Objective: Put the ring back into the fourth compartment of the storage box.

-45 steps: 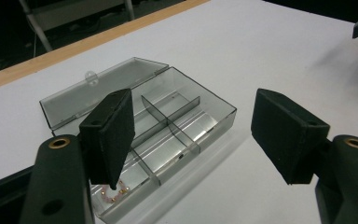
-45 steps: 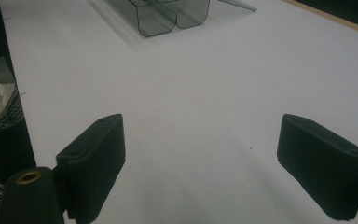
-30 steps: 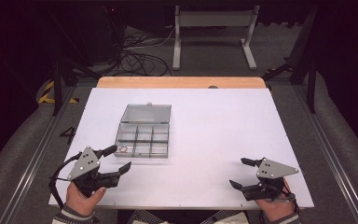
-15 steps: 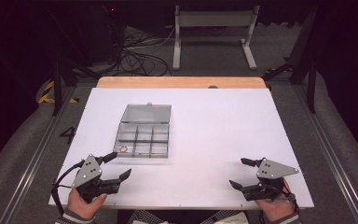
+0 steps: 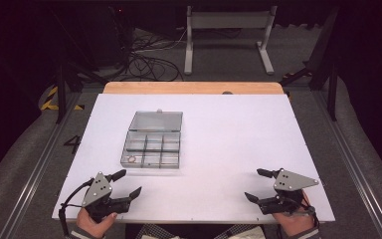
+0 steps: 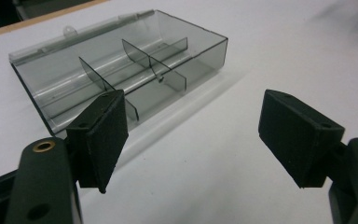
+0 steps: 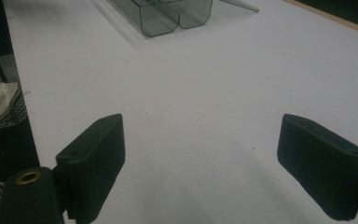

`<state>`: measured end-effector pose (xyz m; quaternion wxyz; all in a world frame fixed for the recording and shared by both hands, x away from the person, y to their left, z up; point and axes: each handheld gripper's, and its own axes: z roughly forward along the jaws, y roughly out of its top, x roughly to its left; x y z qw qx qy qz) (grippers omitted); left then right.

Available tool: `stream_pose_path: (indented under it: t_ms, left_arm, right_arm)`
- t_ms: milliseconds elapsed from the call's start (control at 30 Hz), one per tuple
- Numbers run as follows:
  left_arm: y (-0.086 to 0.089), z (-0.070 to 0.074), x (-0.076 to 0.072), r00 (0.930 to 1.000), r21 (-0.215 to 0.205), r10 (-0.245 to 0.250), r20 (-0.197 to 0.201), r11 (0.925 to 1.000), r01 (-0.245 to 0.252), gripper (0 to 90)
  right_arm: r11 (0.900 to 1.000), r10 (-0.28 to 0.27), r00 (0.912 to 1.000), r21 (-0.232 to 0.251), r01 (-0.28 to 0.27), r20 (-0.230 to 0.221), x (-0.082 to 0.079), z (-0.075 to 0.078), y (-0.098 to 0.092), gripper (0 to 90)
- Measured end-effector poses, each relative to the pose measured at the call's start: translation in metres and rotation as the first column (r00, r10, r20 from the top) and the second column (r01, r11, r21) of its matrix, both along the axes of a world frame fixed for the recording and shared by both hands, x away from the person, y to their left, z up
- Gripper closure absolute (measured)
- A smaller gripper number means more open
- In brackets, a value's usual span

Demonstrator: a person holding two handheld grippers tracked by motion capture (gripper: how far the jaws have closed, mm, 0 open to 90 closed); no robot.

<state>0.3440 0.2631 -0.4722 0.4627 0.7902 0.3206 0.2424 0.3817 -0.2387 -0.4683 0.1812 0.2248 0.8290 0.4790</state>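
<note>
Smoky plastic box (image 5: 153, 141), ahead of left gripper (image 5: 128, 183), apart

You have a white rectangular table (image 5: 229, 149) with a bare wooden strip along its far edge. On it lies a clear smoky-grey plastic compartment box (image 5: 153, 148), lid open flat behind it, left of the table's centre, with a small ring-like object (image 5: 131, 160) in its near-left compartment.

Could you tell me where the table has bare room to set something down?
The widest free patch lies right of the clear divided box, running to the table edge and down to the right gripper. There is a narrower bare strip between the box and the left gripper. Nothing is crowded; the box is the one obstacle.
</note>
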Motion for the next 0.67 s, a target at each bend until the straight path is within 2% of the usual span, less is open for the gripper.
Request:
stream_pose_path:
  t_ms: [67, 200, 433, 667]
  left_arm:
    - [-0.0034, -0.0006, -0.0005, 0.9999, 0.025, -0.001, 0.014, 0.9997, 0.001, 24.3]
    - [-0.0062, 0.0005, -0.0024, 0.9997, 0.034, -0.007, 0.022, 0.9994, 0.006, 24.1]
    - [-0.0034, 0.0015, -0.0012, 0.9999, -0.011, 0.013, -0.007, 0.9999, -0.013, 23.8]
    - [-0.0024, 0.0024, -0.0012, 0.9995, -0.028, 0.025, -0.018, 0.9993, -0.025, 23.8]
  right_arm:
    - [1.000, 0.000, 1.0000, 0.000, 0.000, 0.000, -0.0001, 0.0000, 0.0000, 15.7]
    - [1.000, 0.000, 1.0000, -0.001, 0.000, -0.006, 0.0001, -0.0002, 0.0001, 15.6]
    - [1.000, 0.001, 1.0000, 0.001, -0.001, -0.007, 0.0004, -0.0003, 0.0002, 15.6]
    - [1.000, 0.000, 1.0000, 0.001, 0.000, -0.010, 0.0008, -0.0006, 0.0004, 15.6]
